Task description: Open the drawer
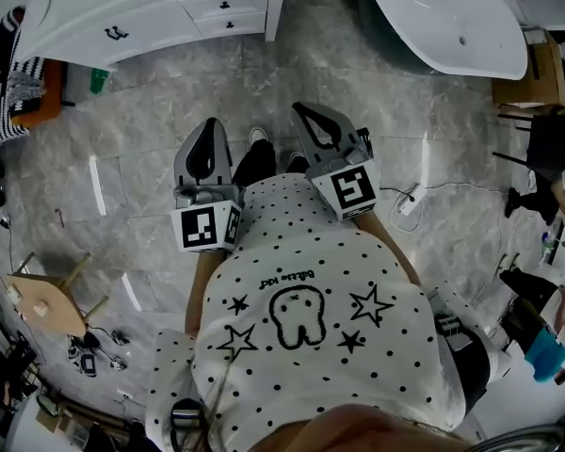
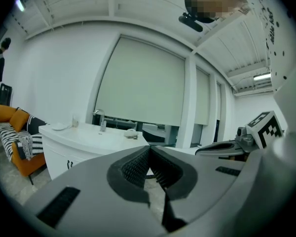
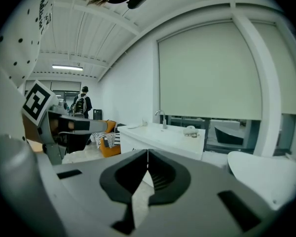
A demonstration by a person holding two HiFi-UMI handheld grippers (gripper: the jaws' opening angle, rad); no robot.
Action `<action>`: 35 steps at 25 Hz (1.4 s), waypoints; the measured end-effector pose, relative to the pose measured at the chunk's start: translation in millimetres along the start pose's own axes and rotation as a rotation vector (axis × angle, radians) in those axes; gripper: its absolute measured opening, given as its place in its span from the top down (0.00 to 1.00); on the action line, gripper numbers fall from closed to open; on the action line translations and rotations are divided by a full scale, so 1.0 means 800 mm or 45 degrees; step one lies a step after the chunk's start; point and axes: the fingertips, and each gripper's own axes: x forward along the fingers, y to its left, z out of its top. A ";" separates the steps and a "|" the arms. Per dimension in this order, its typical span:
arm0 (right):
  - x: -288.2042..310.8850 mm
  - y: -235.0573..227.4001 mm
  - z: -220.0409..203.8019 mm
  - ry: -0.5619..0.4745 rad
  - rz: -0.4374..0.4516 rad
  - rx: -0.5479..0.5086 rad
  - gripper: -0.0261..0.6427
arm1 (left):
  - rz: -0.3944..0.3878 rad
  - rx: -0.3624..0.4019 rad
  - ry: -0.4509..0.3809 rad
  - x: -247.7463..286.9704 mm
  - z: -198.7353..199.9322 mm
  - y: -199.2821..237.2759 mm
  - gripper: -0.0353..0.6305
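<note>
With jaws together and empty on both, the left gripper points almost straight at the far-off drawer, the right gripper standing further right.

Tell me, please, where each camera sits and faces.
Head view: on the person's head, facing steeply down at the floor; dotted shirt, left gripper and right gripper show.
Left gripper view: on the left gripper, facing the vanity along its shut jaws; the right gripper shows.
Right gripper view: on the right gripper, facing that vanity, jaws shut; left gripper shows.
Gripper views share the vanity.
</note>
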 end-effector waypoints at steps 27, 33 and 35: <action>0.092 -0.028 0.006 0.058 0.010 0.039 0.94 | 0.058 -0.041 0.066 0.056 -0.007 0.074 0.94; 0.122 -0.081 0.020 0.050 0.018 0.013 0.94 | 0.103 -0.046 0.033 0.108 0.010 0.080 0.94; 0.132 -0.100 0.025 0.045 0.026 0.012 0.94 | 0.116 -0.045 0.018 0.129 0.018 0.079 0.94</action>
